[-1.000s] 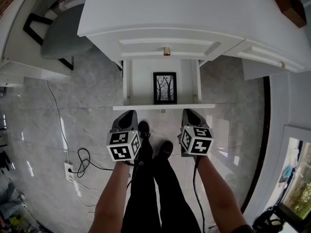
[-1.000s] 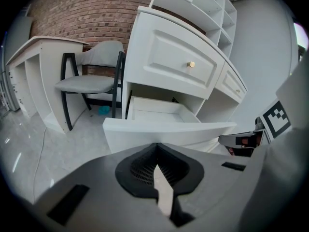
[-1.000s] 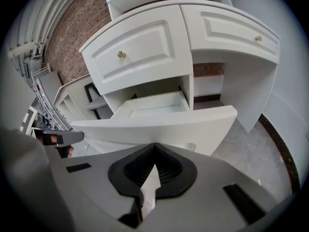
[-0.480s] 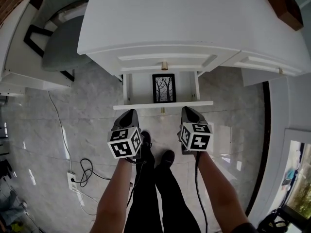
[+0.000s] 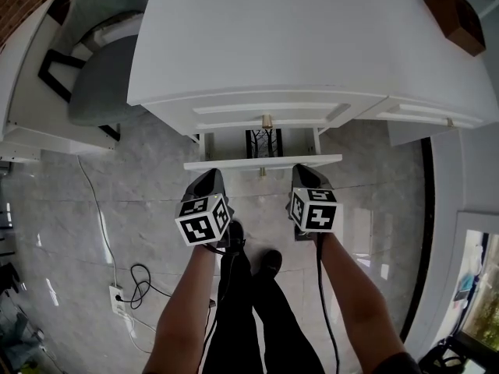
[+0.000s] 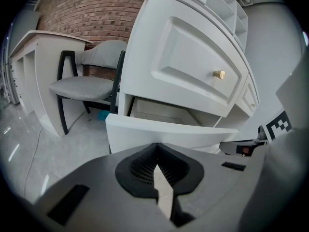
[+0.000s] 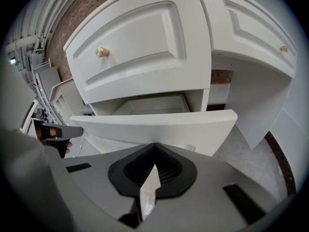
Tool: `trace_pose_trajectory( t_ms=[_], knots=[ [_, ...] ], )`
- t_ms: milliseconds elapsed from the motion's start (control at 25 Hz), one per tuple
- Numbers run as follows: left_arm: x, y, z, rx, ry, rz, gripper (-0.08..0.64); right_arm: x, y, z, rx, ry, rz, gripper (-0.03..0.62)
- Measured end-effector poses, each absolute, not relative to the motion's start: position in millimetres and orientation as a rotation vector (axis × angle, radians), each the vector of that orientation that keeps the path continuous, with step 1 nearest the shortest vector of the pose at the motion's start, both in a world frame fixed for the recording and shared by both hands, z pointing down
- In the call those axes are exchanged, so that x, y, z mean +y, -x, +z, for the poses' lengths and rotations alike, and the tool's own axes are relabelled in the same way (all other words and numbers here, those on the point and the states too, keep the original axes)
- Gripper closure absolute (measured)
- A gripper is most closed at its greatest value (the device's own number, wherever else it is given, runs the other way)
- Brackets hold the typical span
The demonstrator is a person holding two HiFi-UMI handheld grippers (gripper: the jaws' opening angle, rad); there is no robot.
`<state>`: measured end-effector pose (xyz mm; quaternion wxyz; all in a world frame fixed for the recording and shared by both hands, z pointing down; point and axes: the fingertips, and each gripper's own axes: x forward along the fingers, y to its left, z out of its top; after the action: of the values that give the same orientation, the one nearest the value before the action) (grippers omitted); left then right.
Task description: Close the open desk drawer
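The white desk (image 5: 304, 37) has a lower drawer (image 5: 262, 162) standing partly open, its front panel facing me. A black framed tree picture (image 5: 265, 140) lies inside, only its near strip showing under the upper drawer with the brass knob (image 5: 267, 121). My left gripper (image 5: 209, 176) is shut with nothing in it, its tip at the left part of the drawer front (image 6: 164, 135). My right gripper (image 5: 305, 170) is also shut and empty, its tip at the right part of the drawer front (image 7: 154, 125). Whether the tips touch the panel is hidden in both gripper views.
A grey padded chair (image 5: 101, 72) with black legs stands left of the desk beside a white side table (image 5: 31, 100). A cable and a power strip (image 5: 118, 293) lie on the marble floor. A brown box (image 5: 456, 14) sits on the desk's far right. The person's legs (image 5: 249, 287) stand below.
The drawer has slid inward under the desk and the picture is now mostly covered. Both grippers have moved forward with the drawer front.
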<state>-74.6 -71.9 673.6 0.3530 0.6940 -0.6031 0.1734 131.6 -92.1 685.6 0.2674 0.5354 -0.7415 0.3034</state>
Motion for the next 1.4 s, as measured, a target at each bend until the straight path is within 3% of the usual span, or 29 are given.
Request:
trace_pose_trajectory(
  t_ms=[1400],
  knots=[
    [-159, 84, 672, -1.561, -1.802, 0.431, 0.551, -179, -122, 685, -1.999, -1.418, 0.798, 0.588]
  ],
)
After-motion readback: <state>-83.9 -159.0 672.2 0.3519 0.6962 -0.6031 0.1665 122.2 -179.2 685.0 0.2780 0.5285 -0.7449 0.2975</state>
